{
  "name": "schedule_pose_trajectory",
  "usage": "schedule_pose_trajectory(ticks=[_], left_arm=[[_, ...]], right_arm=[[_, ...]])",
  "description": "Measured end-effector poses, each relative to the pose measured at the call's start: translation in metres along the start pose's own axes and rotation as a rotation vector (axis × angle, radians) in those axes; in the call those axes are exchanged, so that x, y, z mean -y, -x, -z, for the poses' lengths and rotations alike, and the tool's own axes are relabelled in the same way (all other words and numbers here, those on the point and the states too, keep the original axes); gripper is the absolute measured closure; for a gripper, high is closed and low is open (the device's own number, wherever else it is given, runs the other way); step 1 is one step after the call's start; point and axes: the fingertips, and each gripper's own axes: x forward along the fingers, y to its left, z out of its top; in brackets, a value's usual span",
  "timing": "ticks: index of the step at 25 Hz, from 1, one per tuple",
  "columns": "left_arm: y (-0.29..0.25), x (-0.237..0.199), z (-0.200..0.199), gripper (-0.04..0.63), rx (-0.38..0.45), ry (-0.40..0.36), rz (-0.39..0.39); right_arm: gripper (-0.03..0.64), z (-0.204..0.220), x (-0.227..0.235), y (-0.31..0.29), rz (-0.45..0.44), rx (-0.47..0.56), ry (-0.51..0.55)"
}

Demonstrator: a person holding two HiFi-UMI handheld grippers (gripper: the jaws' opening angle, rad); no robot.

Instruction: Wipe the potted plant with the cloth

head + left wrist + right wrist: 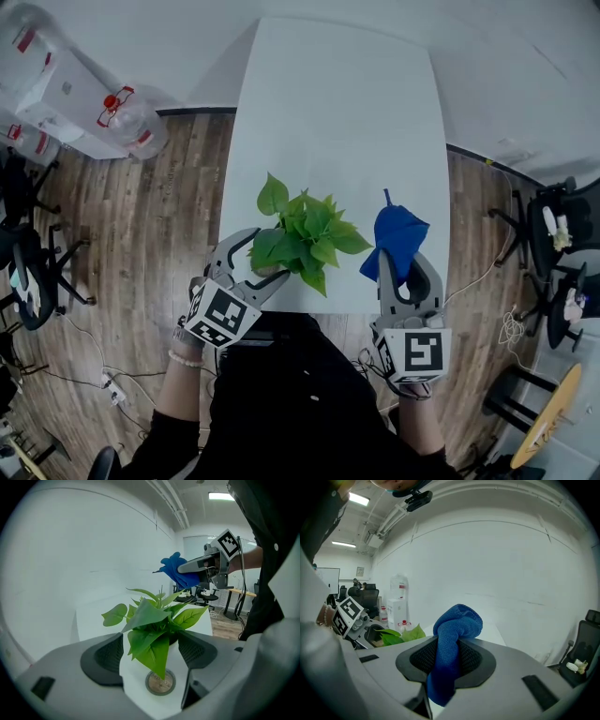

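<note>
The left gripper (150, 652) was held with its jaws spread wide, one on each side of the potted plant (305, 239). Just beside it, the blue cloth (457, 625) was pinched in the right gripper (447, 657). The plant was placed at the near edge of the white table (328, 112).

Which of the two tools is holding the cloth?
The right tool, clamped on the blue cloth; the left tool stands open at the potted plant.

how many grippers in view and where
2. The left gripper, open, jaws either side of the potted plant; the right gripper, beside it, shut on the blue cloth.
</note>
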Motion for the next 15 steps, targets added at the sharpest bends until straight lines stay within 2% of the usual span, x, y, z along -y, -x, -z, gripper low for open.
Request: schedule_pose_trajectory(ticks=[9, 15], left_arm=[[-0.013, 0.003, -0.009, 0.239, 0.059, -0.004, 0.048], [-0.019, -0.002, -0.014, 0.239, 0.094, 0.028, 0.051]], right_arm=[[0.492, 0.009, 0.003, -0.003, 0.010, -0.026, 0.005], [0.492, 0.019, 0.005, -0.004, 0.021, -0.053, -0.009]])
